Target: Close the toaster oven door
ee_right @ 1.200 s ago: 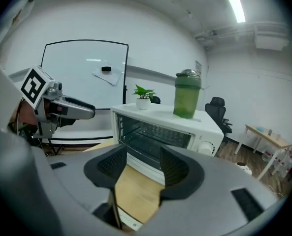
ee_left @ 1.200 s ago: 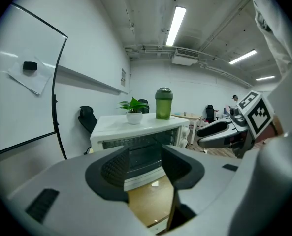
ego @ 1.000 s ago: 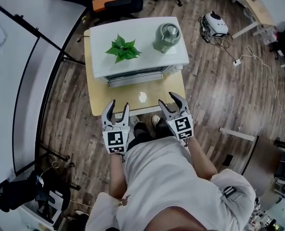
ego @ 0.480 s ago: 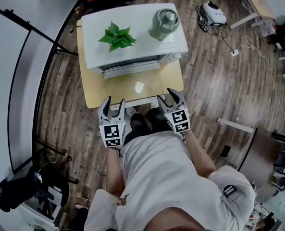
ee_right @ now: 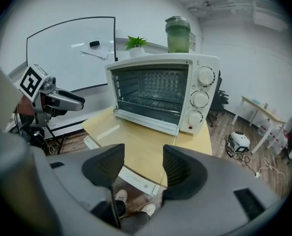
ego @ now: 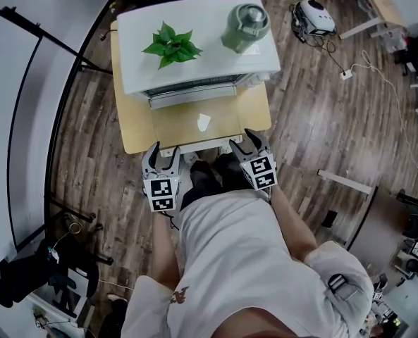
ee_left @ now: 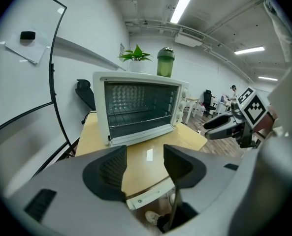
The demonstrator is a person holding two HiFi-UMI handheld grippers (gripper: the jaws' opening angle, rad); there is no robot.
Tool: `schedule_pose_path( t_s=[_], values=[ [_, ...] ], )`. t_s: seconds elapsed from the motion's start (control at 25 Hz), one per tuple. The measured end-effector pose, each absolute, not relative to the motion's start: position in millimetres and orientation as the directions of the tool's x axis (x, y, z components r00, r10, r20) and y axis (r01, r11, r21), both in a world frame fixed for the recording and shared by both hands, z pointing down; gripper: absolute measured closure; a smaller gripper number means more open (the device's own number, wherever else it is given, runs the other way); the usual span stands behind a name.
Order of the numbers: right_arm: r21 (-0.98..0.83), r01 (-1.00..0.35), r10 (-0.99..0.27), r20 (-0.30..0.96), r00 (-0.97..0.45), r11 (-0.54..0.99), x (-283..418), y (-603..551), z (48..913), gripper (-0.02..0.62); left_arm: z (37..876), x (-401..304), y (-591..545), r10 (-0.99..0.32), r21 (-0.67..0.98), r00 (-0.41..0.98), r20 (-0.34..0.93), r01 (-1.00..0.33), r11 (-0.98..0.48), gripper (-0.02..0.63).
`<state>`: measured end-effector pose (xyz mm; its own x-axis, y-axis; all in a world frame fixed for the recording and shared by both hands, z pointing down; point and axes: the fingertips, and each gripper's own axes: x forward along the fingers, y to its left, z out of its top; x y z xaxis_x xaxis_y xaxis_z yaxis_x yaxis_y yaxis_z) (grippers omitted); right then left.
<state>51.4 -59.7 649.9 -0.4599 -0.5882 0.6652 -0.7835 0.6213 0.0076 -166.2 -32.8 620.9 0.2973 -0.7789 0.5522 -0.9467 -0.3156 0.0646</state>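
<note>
A small leafy potted plant (ego: 171, 46) stands left of a green lidded container (ego: 245, 27), the two apart. The pale wooden tabletop (ego: 142, 129) rests on a dark plank floor (ego: 314, 132). A round white device (ego: 313, 27) with cables sits on that floor, off to the right. A whiteboard (ee_right: 67, 48) carries a black eraser (ee_right: 94, 44).

The right gripper (ee_right: 143, 157) has just been opening its two dark jaws, and nothing is between them. Past them a white toaster oven (ee_right: 160, 95) sits on a wooden table (ee_right: 197, 142) with its glass door (ee_right: 136, 142) open and lying flat, and a green jar (ee_right: 178, 34) and a little plant (ee_right: 136, 43) stand on top. The left gripper (ee_right: 74, 101) is off to the left in front of a whiteboard (ee_right: 72, 58), and two shoes (ee_right: 121, 196) show down below.
</note>
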Motion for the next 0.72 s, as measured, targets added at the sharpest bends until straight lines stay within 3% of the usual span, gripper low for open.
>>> schedule_pose_path(
  t_s=[0.72],
  values=[
    [-0.04,-0.806,-0.51,0.756,-0.41,0.59,72,-51,712,0.334,707,-183,-11,-0.667,0.134,0.294,0.684,-0.95,-0.281,0.34]
  ],
)
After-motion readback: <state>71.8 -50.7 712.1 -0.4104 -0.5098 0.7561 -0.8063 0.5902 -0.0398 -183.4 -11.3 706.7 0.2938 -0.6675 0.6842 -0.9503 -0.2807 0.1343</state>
